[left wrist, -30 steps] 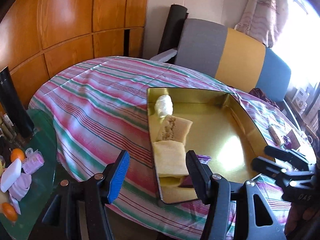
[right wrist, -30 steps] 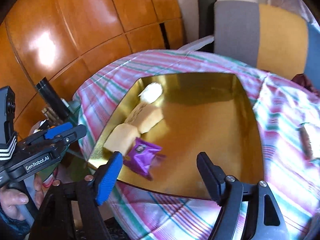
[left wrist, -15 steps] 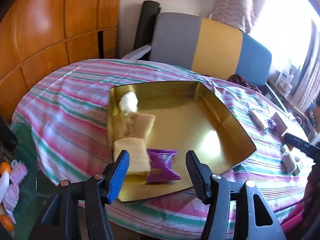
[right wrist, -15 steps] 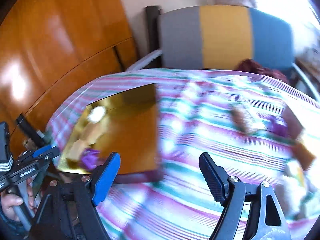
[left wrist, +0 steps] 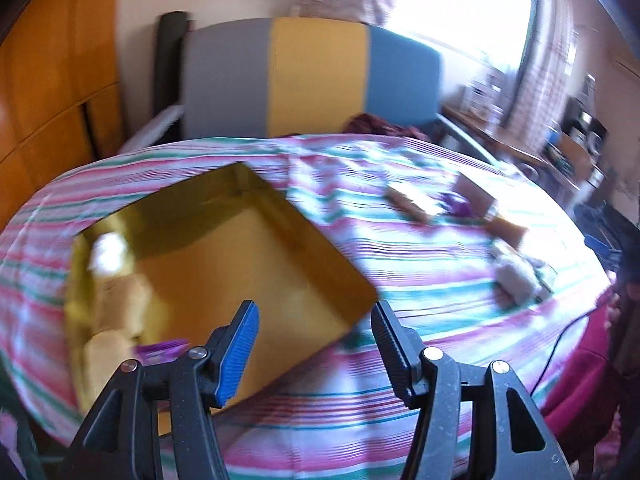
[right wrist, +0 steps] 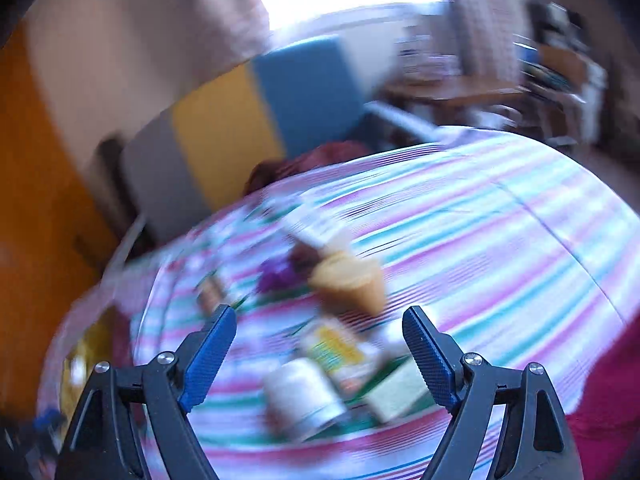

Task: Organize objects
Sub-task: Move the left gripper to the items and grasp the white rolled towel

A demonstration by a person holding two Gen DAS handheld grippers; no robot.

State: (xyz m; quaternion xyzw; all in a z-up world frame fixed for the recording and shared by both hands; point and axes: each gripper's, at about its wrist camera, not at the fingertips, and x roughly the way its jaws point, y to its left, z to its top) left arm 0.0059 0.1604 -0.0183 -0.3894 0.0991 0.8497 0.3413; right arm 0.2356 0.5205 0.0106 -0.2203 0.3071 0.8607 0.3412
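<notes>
Two risks stand out, both judged from how things lie. Biggest thing first: the worktop (left wrist: pixel 400 264), round, under a striped cloth (right wrist: pixel 500 240) that hangs over the rim. Loose cloth could drag or ruck if a gripper catches it, and shift everything on it.

Gold tray (left wrist: pixel 256 264) sits on the left part of the worktop in the left wrist view, its near corner close to the worktop edge. A knock there could tip it off. Inside, along its left wall: pale buns (left wrist: pixel 116 312) and a purple packet (left wrist: pixel 162 351). Right half of the tray is bare, so there is room to set more down.

Loose pile (right wrist: pixel 340 344) of small packets, a pale cup shape and a wrapped roll lies near the worktop's near edge in the right wrist view. Blurred; cannot tell items apart cleanly. Crowding is the second risk: a wide close may nip two at once or push one over the edge.

Open cloth to the right of the pile, well clear for approach.

Left gripper (left wrist: pixel 314 344): jaws about half apart, nothing between them, over the tray's near corner.
Right gripper (right wrist: pixel 318 344): jaws opening, wide, nothing gripped, above the pile.
</notes>
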